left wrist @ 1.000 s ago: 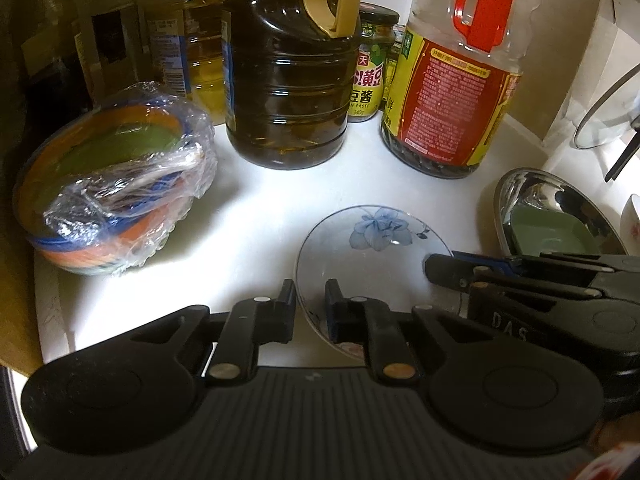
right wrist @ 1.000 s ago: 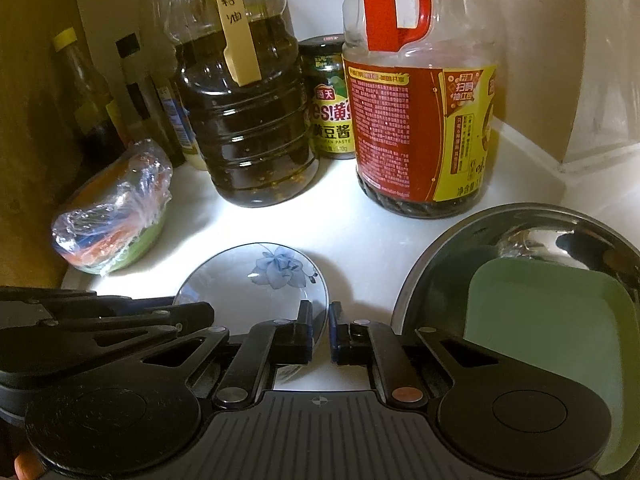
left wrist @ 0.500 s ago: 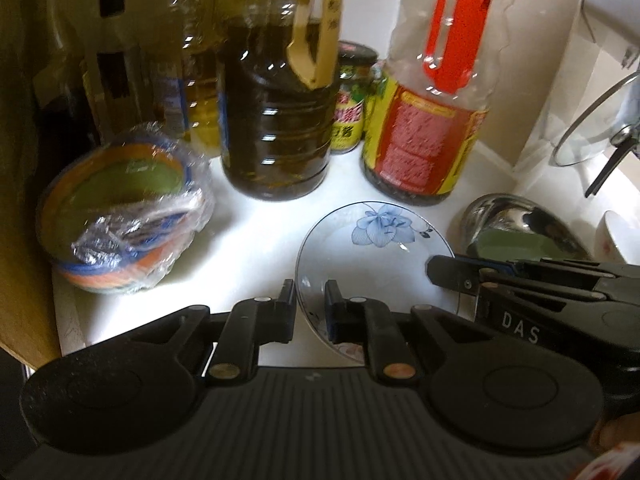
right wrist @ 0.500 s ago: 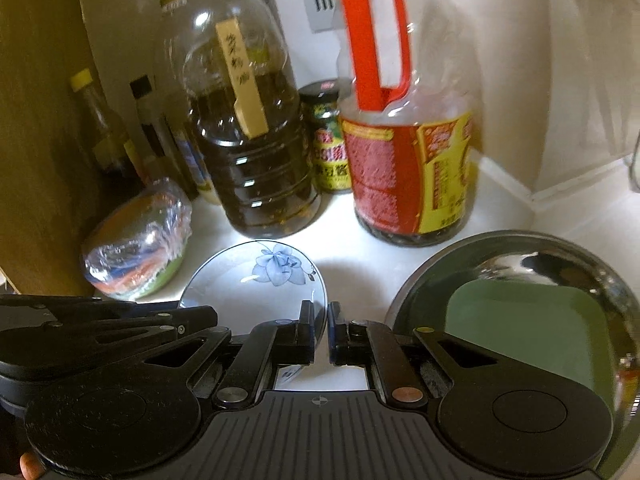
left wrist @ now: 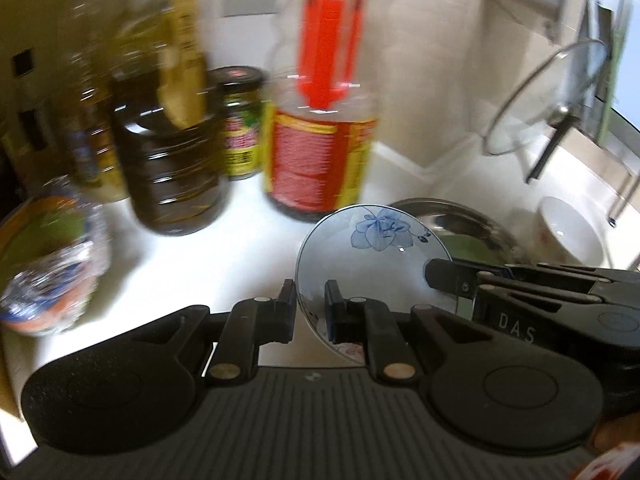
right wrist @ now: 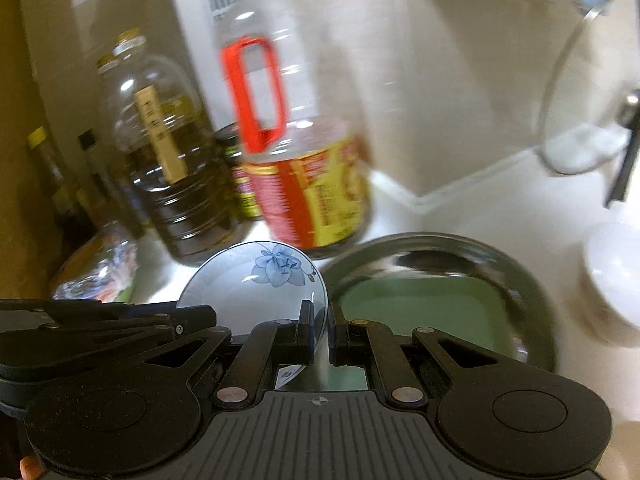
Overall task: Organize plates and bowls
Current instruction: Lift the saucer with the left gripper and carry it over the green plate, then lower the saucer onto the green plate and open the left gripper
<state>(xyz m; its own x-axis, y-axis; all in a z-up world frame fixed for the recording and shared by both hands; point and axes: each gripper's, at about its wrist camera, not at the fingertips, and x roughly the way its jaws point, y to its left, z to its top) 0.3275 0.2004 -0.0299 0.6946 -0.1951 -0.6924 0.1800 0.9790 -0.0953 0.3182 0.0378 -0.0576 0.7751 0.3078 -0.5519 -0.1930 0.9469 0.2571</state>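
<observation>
A small white plate with a blue flower (left wrist: 372,256) is held off the counter, tilted. My left gripper (left wrist: 310,312) is shut on its near rim. My right gripper (right wrist: 322,334) is shut on its right rim, and the plate shows there too (right wrist: 256,284). To the plate's right a steel bowl (right wrist: 536,292) holds a green square dish (right wrist: 420,304). A white bowl (left wrist: 572,232) stands further right. A stack of coloured bowls under plastic wrap (left wrist: 48,268) sits at the left.
Large oil bottles (left wrist: 172,152), a red-handled bottle (left wrist: 320,136) and a sauce jar (left wrist: 240,124) line the back of the white counter (left wrist: 224,264). A glass lid (left wrist: 540,96) leans on a rack at the right. A wooden panel borders the left.
Both grippers have lifted the flowered plate off the counter and carried it up and to the right, toward the steel bowl. The views are now blurred by motion.
</observation>
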